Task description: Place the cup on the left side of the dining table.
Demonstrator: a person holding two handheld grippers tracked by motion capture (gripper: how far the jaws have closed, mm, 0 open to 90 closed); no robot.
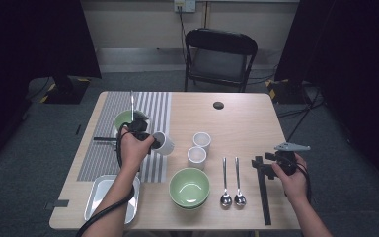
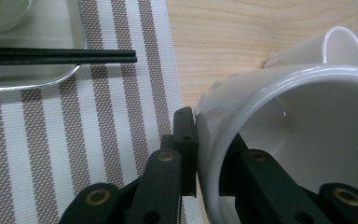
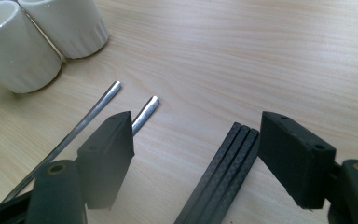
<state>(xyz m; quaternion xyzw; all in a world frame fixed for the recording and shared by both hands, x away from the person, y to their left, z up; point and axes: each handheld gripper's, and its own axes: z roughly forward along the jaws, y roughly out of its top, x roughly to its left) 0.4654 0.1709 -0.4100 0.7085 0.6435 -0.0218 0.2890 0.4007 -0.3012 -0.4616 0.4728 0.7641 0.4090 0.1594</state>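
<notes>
Carefully: the white cup (image 1: 164, 143) hangs tilted over the placemat's (image 1: 109, 123) edge, its wall pinched by the left gripper (image 2: 200, 154); keep that pinch firm and level it before lowering, while the right gripper (image 3: 198, 154) waits spread over the black chopsticks (image 3: 223, 172)

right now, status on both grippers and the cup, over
Left gripper shut on white cup, one jaw inside the rim, one outside, cup tilted. Right gripper open over black chopsticks, holding nothing. Two small cups stand close beside the held cup.
</notes>
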